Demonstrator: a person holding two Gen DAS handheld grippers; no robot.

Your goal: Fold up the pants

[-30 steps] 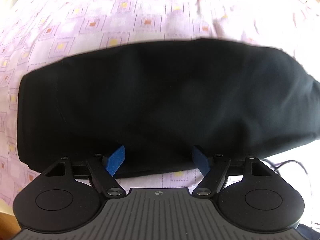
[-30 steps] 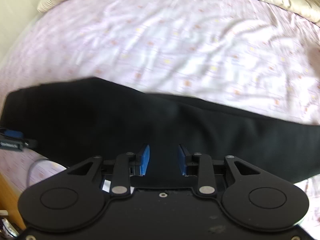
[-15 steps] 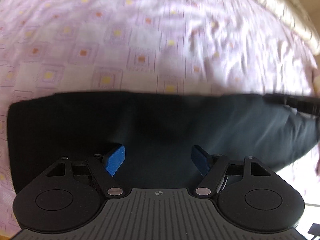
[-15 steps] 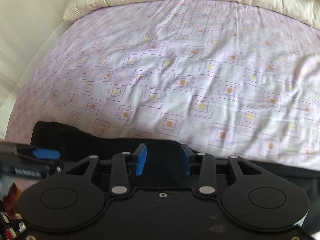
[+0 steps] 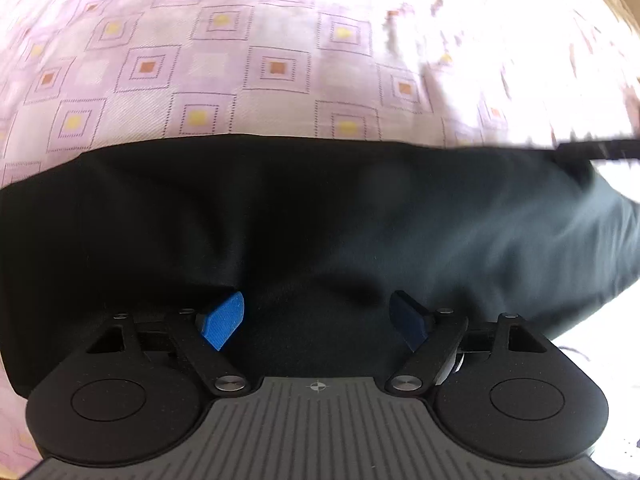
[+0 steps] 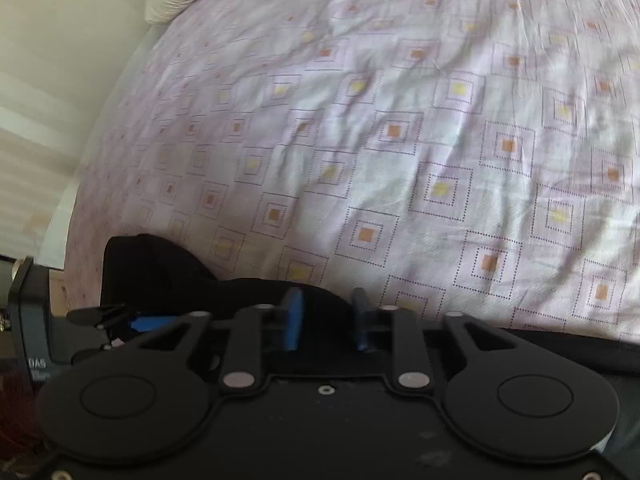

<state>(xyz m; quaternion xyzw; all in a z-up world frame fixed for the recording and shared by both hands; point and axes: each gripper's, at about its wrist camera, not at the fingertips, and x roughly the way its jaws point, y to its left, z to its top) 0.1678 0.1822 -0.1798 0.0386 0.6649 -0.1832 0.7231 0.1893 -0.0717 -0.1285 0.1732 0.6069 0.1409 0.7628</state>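
One pair of black pants (image 5: pixel 320 216) lies across the near edge of the bed (image 5: pixel 276 68), whose patterned sheet stretches bare beyond. The left gripper (image 5: pixel 316 320) is spread wide over the pants; the right gripper (image 6: pixel 326 320) is narrower, cloth between its fingers, grip unclear.
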